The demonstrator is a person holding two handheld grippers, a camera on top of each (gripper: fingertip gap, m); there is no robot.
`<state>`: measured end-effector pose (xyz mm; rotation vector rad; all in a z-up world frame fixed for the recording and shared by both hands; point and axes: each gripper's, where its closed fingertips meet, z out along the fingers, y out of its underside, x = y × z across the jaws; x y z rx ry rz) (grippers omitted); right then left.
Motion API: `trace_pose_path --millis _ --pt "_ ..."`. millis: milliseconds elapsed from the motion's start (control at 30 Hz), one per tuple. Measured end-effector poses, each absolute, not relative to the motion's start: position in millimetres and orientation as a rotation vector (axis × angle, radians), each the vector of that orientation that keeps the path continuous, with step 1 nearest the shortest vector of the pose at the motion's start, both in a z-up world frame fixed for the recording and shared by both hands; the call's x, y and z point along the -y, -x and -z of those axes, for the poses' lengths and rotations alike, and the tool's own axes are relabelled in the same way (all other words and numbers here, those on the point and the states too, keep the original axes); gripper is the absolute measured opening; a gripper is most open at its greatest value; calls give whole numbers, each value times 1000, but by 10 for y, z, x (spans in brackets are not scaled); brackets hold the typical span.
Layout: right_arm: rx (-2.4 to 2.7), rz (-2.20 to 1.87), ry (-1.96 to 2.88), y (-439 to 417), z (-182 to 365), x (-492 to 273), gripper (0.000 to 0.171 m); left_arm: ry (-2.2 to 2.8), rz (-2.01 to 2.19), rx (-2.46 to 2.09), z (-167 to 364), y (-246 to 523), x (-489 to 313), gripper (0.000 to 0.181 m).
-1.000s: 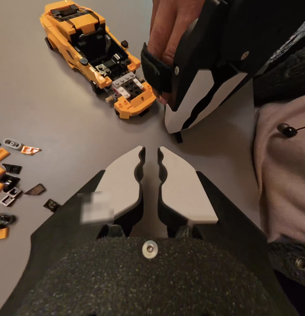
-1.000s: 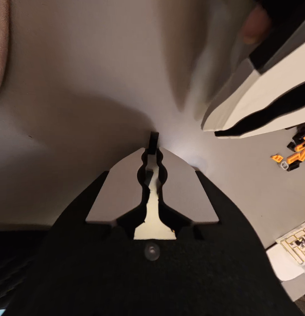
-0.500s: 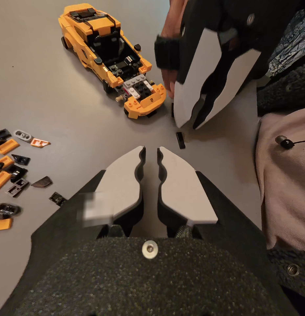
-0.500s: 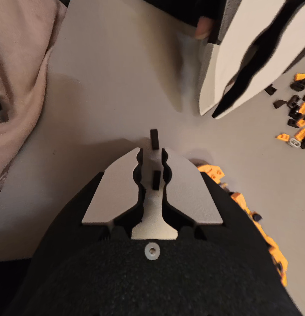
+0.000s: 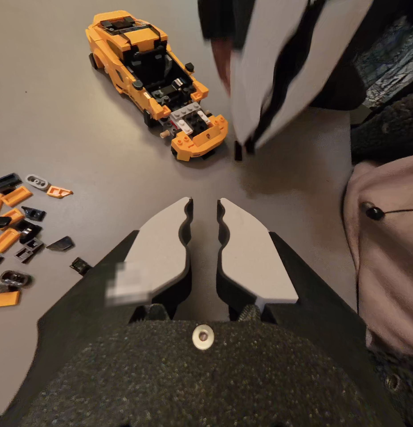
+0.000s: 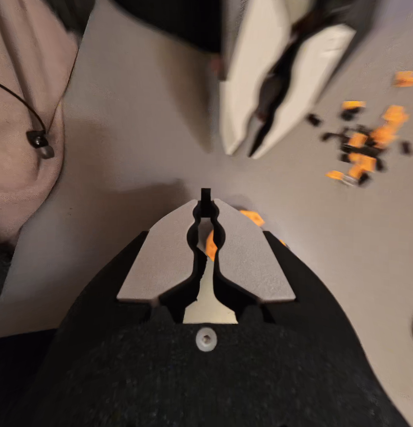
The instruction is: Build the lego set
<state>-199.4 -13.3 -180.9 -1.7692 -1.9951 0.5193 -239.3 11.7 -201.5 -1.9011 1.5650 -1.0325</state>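
Note:
A partly built orange Lego car (image 5: 152,76) stands on the grey table (image 5: 62,138), nose towards me, with its front studs bare. My left gripper (image 5: 204,201) is open by a narrow gap and empty, short of the car's nose. It also shows in the right wrist view (image 6: 243,153). My right gripper (image 6: 205,202) is shut on a small black piece (image 6: 205,194) that sticks out past its tips. In the left wrist view the right gripper (image 5: 248,144) is blurred, pointing down just right of the car's nose. A sliver of the car (image 6: 251,217) shows beside it.
Several loose orange and black pieces (image 5: 15,221) lie at the left of the table and show blurred in the right wrist view (image 6: 367,147). A person's pale garment (image 5: 386,265) with a black cord toggle (image 5: 372,213) borders the table's right side. There is about 6 cm between the tips of the two grippers.
Half a second ago the right gripper's jaws stood apart around the black piece; now they are shut on it. The right gripper has swung more upright beside the car's nose. The left gripper barely moved.

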Motion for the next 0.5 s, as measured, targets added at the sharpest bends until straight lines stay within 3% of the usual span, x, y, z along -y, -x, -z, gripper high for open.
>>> trace_pose_path --millis 167,500 --pt "1673 -466 1791 1453 1429 -412 7 1962 830 -1542 2114 2315 -216 46" --pt "1447 -486 1842 996 1635 -1530 7 2078 624 -1337 2191 1648 -228 95"
